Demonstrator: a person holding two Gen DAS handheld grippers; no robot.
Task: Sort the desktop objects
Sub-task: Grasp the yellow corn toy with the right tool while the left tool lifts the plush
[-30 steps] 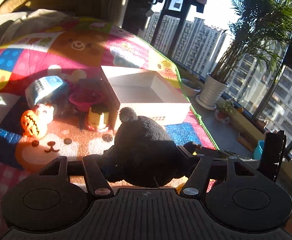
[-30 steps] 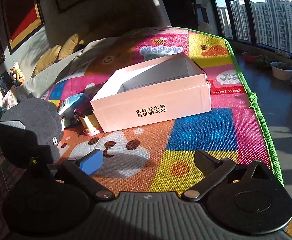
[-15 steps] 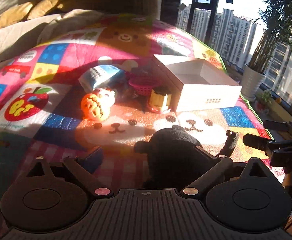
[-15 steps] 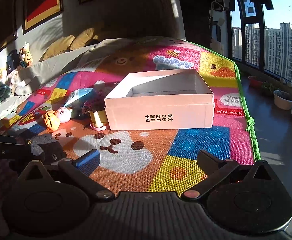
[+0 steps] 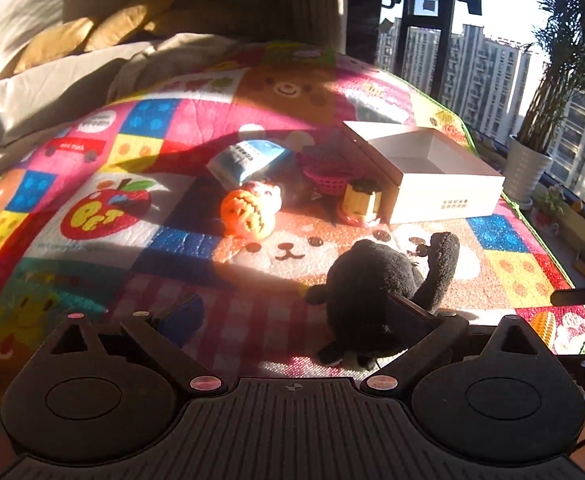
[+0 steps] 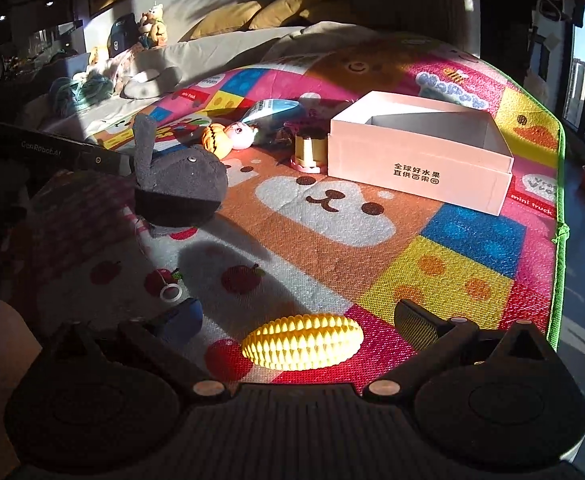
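Left wrist view: the left claw [image 5: 296, 312] gapes wide, its jaws having just been opening — the black plush toy [image 5: 376, 292] sits freed on the play mat [image 5: 92, 264], short of the white box [image 5: 448, 196].

Right wrist view: the right claw [image 6: 298, 322] stands open around the yellow corn toy [image 6: 302, 342] without pinching it — probably lined up for a grasp.

Can't tell whether the black plush toy [image 5: 376, 280] touches the left gripper's right finger [image 5: 410, 312], which covers its lower right side. Whether it sits on the colourful play mat [image 5: 140, 248] or hangs above it stays unclear too. Too dark to read the pink plastic basket [image 5: 328, 178] and whatever's behind the yellow cup-shaped toy [image 5: 362, 200]. Small print on the blue-and-white snack bag [image 5: 248, 158]: unreadable. Yellow ribbed corn toy [image 6: 302, 342] partly cut by the right gripper's body.
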